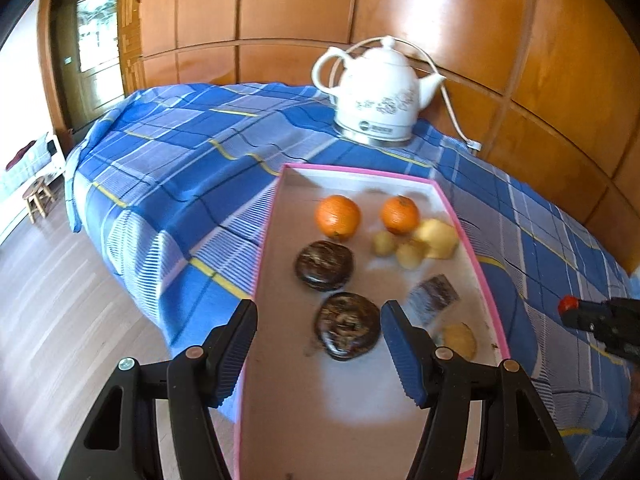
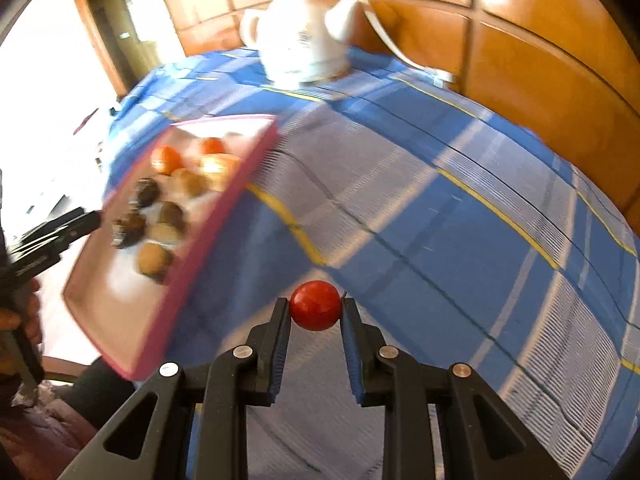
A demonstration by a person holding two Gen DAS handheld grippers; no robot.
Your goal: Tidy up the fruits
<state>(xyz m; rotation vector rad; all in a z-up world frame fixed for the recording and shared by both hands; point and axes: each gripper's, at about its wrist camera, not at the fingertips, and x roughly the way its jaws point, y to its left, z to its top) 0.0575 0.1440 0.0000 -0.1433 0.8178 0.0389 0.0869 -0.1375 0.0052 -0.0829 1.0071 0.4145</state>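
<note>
Two blue-padded fingertips of the right gripper [image 2: 316, 312] are closed on a small, smooth, round red fruit [image 2: 315, 305], held above the blue plaid tablecloth [image 2: 440, 240] and just beside the shallow pink-rimmed cardboard tray [image 2: 224, 216]. Only the fruit's sides are pinched, so it could be squeezed out and dropped onto the cloth. The left gripper [image 1: 318, 344] is held open over the tray, above a dark brown ring-shaped pastry [image 1: 346, 325]; the two round oranges [image 1: 337, 216] could be knocked if the tray were nudged

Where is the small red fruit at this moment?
In the right wrist view, the red fruit is pinched in the right gripper above the blue plaid cloth, right of the pink-rimmed tray.
</note>
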